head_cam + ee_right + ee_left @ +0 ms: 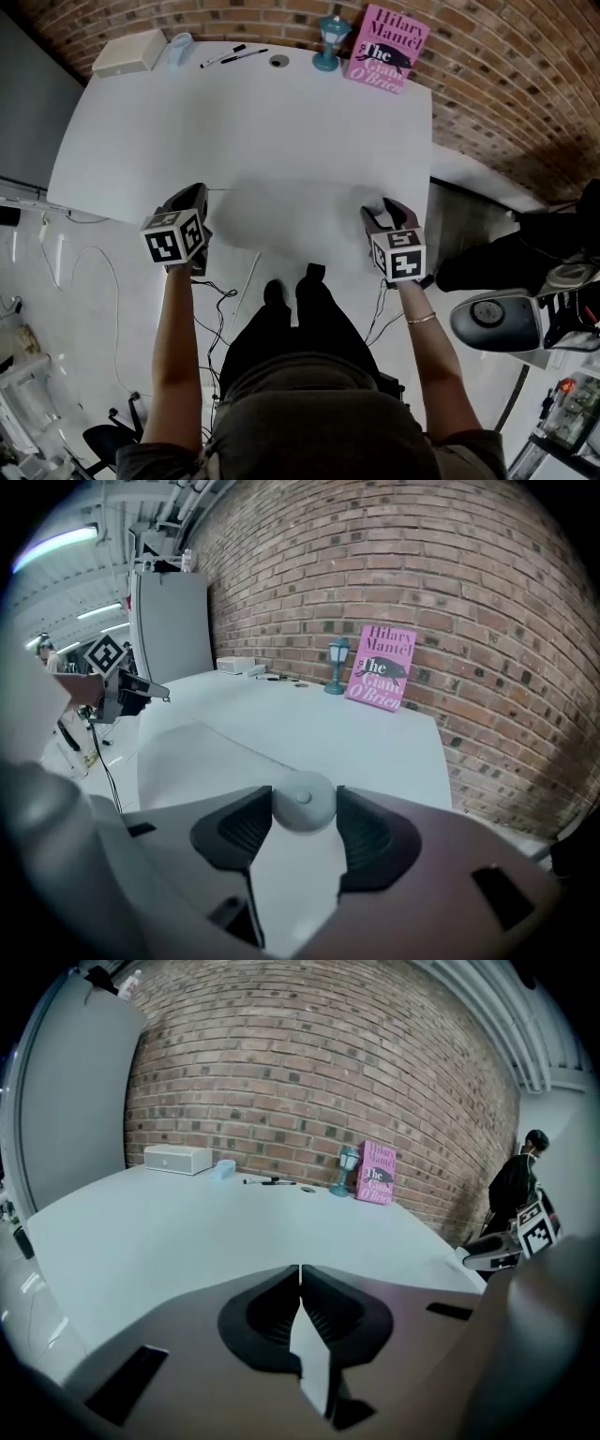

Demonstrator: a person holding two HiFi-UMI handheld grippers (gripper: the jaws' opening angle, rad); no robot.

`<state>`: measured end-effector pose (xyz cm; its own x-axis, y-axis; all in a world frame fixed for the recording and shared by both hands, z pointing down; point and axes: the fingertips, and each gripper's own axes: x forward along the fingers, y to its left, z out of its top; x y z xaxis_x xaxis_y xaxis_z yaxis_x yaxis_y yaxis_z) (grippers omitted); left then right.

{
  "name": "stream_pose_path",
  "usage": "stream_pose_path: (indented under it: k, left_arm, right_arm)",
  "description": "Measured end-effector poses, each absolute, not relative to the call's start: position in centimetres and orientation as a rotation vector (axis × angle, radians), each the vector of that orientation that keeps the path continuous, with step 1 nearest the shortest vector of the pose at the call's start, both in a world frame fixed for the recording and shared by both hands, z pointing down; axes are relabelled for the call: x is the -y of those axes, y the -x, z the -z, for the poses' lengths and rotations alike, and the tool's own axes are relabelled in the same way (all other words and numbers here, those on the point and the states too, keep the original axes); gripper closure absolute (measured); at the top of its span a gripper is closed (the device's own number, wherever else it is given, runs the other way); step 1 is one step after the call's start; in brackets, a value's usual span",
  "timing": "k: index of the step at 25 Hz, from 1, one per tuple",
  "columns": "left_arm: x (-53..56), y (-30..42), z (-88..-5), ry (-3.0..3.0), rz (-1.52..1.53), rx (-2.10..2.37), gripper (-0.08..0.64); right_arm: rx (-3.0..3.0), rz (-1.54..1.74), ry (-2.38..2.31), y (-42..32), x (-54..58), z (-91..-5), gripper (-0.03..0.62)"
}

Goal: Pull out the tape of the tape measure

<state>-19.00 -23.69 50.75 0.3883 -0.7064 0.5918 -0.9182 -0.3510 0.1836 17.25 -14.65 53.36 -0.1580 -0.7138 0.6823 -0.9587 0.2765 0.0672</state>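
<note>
Left gripper (300, 1271) has its two dark jaws pinched tight together. They are ribbed on the inside. A thin pale tape (234, 742) runs from its tip across to the other side. The tape is too thin to see between the jaws.

Both grippers are low over the near side of a big white table (234, 122). The table top is smooth and flat. Its middle is bare, so there is lots of room to move out to the sides and forward. A grey panel (28, 103) stands past the table's left edge. A red brick wall (506, 84) curves round the far side and the right side.

Small things sit in a row along the far edge, well away from the grippers. First is a white box (129, 52), then a little pale blue thing (180, 45). After that come black pens (234, 56), a small blue lantern (328, 42) and a pink book (386, 49) leaning on the bricks.

Thin cables (225, 300) lie on the floor under the person.

Right gripper (384, 208) has its jaws wide apart, pressed on a round, smooth, pale grey tape measure (303, 803). A small button sits in the middle of it. The table's right edge is just beside this gripper, with dark bulky things (497, 319) past it.
</note>
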Motion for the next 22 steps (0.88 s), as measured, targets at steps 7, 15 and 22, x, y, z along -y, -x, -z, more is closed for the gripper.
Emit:
stream_pose_path:
  k: [7,15,22]
  left_arm:
    - [24.7,14.0,-51.1,-2.216,-0.599,1.304,0.532]
    - [25.8,10.4,-50.9,-2.253,-0.612,1.264,0.532]
    - [26.2,7.5,-51.3,-2.263,-0.622,1.218,0.532]
  right_arm:
    - [1.949,-0.524,-1.509,-18.5,15.1,-53.3,0.373]
    - [1.931,-0.53,-1.551,-21.3,15.5,-53.0,0.371]
    - [1.892,-0.576,-1.608,-24.0,16.0,-53.5,0.371]
